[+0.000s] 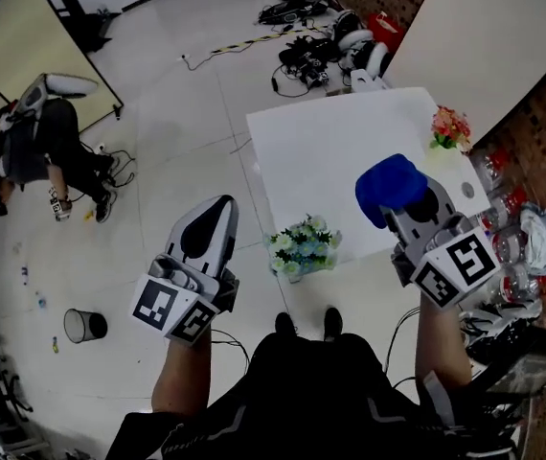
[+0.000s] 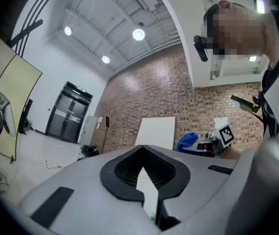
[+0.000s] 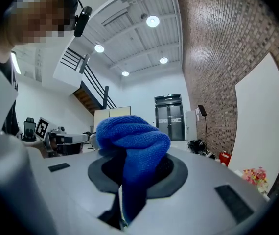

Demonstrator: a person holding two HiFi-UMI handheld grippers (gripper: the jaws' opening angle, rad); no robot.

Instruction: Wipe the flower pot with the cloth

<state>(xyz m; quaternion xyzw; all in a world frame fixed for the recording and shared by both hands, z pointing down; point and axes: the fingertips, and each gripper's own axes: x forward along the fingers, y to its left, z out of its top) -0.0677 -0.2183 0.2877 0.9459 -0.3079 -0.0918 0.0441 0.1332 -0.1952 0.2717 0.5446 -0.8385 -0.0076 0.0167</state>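
My right claw point(image 1: 415, 211) clamps the blue cloth point(image 1: 389, 182); my left claw point(image 1: 214, 209) is closed and empty; the flower pot point(image 1: 302, 249) sits between them.

White table point(image 1: 350, 151); flower pot point(image 1: 304, 247) with pale flowers at near left corner; pink-orange flower bunch point(image 1: 450, 126) at far right edge, well apart; glossy floor point(image 1: 158, 113) around table; wire bin point(image 1: 84, 325), cable tangle point(image 1: 297, 60) on floor.

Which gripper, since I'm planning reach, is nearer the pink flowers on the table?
Right. The right gripper, holding the blue cloth, is over the table near the pink flowers; the left gripper is beyond the table's left edge.
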